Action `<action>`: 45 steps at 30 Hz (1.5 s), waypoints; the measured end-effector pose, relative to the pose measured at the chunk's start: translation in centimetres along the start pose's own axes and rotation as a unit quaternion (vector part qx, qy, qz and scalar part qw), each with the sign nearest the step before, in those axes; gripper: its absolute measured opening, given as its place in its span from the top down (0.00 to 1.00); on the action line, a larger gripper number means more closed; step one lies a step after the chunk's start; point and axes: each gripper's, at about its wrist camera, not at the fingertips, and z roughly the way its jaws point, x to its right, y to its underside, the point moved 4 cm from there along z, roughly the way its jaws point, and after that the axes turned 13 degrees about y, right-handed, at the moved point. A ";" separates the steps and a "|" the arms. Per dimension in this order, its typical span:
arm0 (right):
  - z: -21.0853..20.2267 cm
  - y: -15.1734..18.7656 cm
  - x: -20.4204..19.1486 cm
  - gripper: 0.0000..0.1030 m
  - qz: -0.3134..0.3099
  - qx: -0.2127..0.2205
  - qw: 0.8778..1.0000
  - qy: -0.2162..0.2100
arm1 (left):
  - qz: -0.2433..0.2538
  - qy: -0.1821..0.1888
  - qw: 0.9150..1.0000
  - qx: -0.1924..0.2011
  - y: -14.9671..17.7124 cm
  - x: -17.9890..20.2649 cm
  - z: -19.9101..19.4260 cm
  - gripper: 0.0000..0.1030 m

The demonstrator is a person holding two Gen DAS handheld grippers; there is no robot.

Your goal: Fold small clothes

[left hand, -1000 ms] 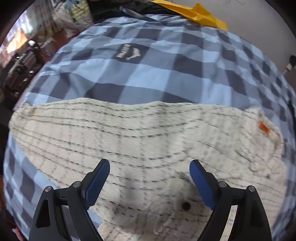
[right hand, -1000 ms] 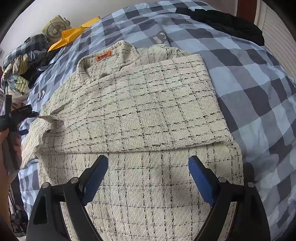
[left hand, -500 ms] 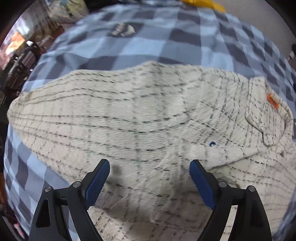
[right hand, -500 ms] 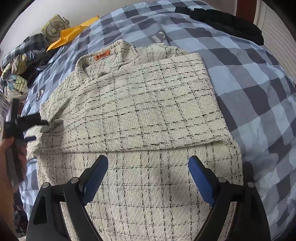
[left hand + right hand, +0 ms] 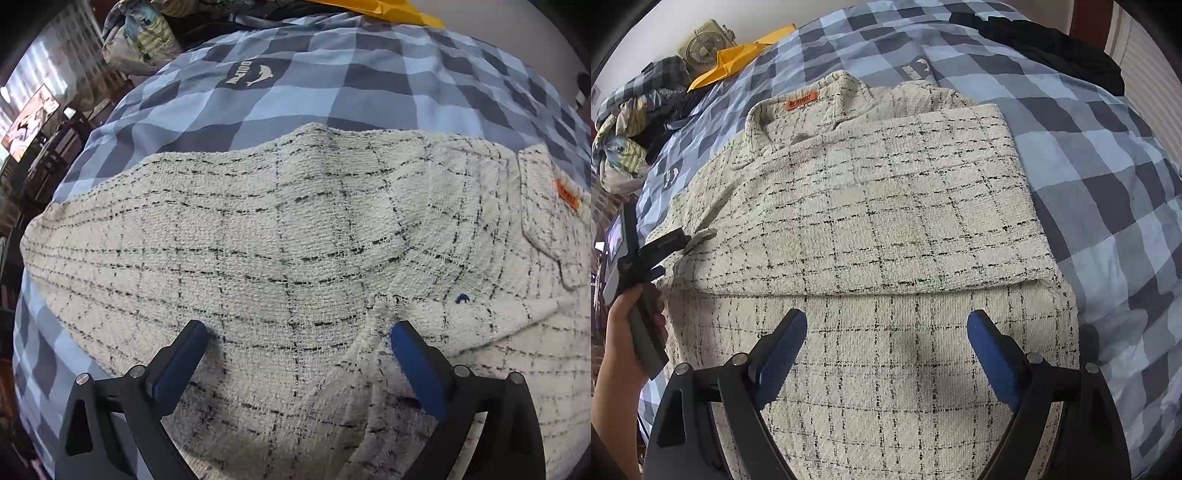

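While both spread, left tool (image 5: 297,334) opening, right tool (image 5: 886,321) released: cream shirt (image 5: 886,206) on bedspread (image 5: 1108,206).

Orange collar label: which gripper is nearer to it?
Left. The left gripper sits over the sleeve beside the collar, near the orange label; the right gripper hovers over the shirt's lower half.

1. I read "DOLPHIN", upside down beside a white dolphin figure, printed on a dark square of the checked bedsheet (image 5: 249,75).
2. I see black lettering on the shirt's orange neck label (image 5: 801,100), too small to read.
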 end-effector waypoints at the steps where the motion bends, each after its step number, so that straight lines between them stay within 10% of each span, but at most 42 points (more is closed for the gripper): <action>1: 0.0 0.0 0.0 0.16 -0.001 0.000 1.000 0.001 | -0.003 -0.001 1.000 -0.001 -0.1 -0.1 -0.4 0.02; 9: 0.2 -0.2 0.8 0.16 0.019 -0.007 1.000 -0.008 | 0.103 -0.143 0.976 0.126 -3.1 2.7 -7.9 0.03; 18: 0.7 -0.9 3.0 0.16 0.046 -0.010 0.999 0.016 | 0.221 0.041 0.974 0.042 2.8 14.3 -4.5 0.02; 23: 2.3 -1.1 7.6 0.16 0.116 -0.042 0.991 0.050 | 0.212 0.033 0.977 -0.013 5.5 14.5 0.0 0.01; 26: 3.1 -0.7 8.9 0.16 0.161 -0.068 0.985 0.008 | 0.129 0.100 0.986 -0.021 5.2 12.3 0.2 0.02; 34: 2.5 -0.6 7.1 0.16 0.130 -0.062 0.990 0.011 | 0.052 0.194 0.979 0.038 3.5 2.6 -8.6 0.02; 41: 1.9 -0.5 6.3 0.16 0.114 -0.053 0.992 -0.008 | -0.086 0.101 0.990 0.052 3.8 -17.2 -11.3 0.02; 43: 1.2 -0.6 5.3 0.16 0.099 -0.045 0.993 -0.041 | -0.170 0.087 0.981 0.040 4.6 -24.0 -10.6 0.02; 45: -0.1 -0.5 3.9 0.16 0.078 -0.028 0.994 -0.069 | -0.276 0.110 0.954 0.032 5.7 -30.9 -9.3 0.02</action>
